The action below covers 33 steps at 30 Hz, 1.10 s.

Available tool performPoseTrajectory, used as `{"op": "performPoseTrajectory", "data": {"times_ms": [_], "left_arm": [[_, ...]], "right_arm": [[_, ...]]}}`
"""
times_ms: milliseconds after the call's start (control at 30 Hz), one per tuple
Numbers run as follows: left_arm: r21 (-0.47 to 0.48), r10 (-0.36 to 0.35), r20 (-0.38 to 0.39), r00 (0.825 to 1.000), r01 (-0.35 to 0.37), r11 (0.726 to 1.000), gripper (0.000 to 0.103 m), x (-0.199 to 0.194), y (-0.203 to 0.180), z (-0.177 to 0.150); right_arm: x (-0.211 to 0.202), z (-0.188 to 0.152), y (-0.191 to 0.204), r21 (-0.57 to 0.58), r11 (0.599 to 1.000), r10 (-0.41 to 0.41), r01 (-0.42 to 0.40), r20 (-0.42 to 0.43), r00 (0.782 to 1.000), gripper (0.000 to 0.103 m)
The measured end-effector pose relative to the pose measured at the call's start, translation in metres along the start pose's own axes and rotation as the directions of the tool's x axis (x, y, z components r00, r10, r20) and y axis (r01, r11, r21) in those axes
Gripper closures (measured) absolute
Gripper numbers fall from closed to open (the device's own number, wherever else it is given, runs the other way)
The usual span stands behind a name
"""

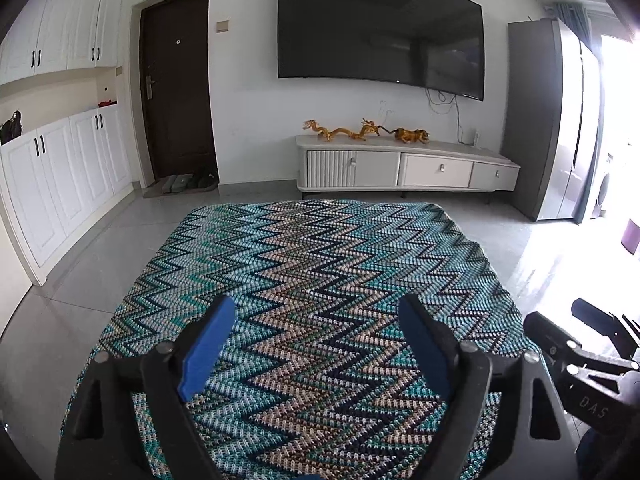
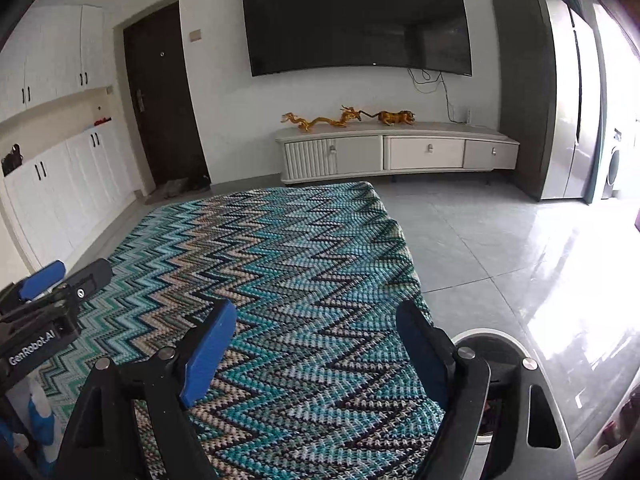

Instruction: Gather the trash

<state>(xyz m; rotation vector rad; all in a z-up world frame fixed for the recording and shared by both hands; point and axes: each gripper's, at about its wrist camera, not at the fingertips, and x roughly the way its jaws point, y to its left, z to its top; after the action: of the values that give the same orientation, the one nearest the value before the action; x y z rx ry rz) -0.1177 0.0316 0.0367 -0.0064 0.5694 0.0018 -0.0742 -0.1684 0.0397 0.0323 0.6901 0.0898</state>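
My left gripper (image 1: 318, 308) is open, its blue pads (image 1: 208, 344) wide apart with nothing between them, above a teal zigzag knitted cloth (image 1: 320, 256) that covers a table. Over the cloth's right side my right gripper (image 2: 316, 310) is open and empty too. Each gripper shows in the other's view: the right gripper (image 1: 560, 316) at the right edge, the left gripper (image 2: 70, 276) at the left edge. A round bin with a white rim (image 2: 496, 334) stands on the floor just behind my right finger; its inside is mostly hidden. No loose trash shows on the cloth.
Grey tiled floor (image 2: 500, 248) surrounds the table. A low TV cabinet (image 1: 404, 164) with golden figurines stands under a wall TV (image 1: 380, 28). White cupboards (image 1: 60, 184) and a dark door (image 1: 176, 92) are on the left, a tall fridge (image 2: 560, 92) on the right. A blue-white object (image 2: 38, 412) lies bottom left.
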Motion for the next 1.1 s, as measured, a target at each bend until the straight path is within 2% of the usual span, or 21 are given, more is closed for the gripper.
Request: {"op": "performPoseTrajectory", "data": {"times_ms": [200, 367, 567, 800, 1100], "left_arm": [[0.019, 0.005, -0.009, 1.0, -0.005, 1.0, 0.017, 0.002, -0.011, -0.001], [0.027, 0.008, -0.002, 1.0, -0.008, 1.0, 0.007, 0.0, -0.018, -0.001], [0.023, 0.024, 0.006, 1.0, -0.024, 0.999, 0.002, -0.004, -0.021, -0.002], [0.004, 0.058, 0.016, 0.998, -0.059, 0.998, 0.001, -0.006, -0.018, -0.002], [0.028, 0.04, 0.018, 0.999, -0.04, 0.999, 0.001, -0.011, -0.026, -0.006]], "right_arm": [[0.003, -0.006, -0.011, 0.007, 0.999, -0.032, 0.032, -0.001, 1.0, 0.016], [-0.001, -0.005, -0.016, 0.015, 0.999, -0.047, 0.047, 0.015, 0.999, 0.013], [-0.007, -0.006, -0.022, 0.021, 0.997, -0.07, 0.069, 0.034, 0.997, 0.011], [-0.012, -0.006, -0.029, 0.037, 0.995, -0.098, 0.096, 0.047, 0.994, 0.009], [-0.015, -0.011, -0.032, 0.042, 0.992, -0.117, 0.115, 0.044, 0.992, 0.005]]}}
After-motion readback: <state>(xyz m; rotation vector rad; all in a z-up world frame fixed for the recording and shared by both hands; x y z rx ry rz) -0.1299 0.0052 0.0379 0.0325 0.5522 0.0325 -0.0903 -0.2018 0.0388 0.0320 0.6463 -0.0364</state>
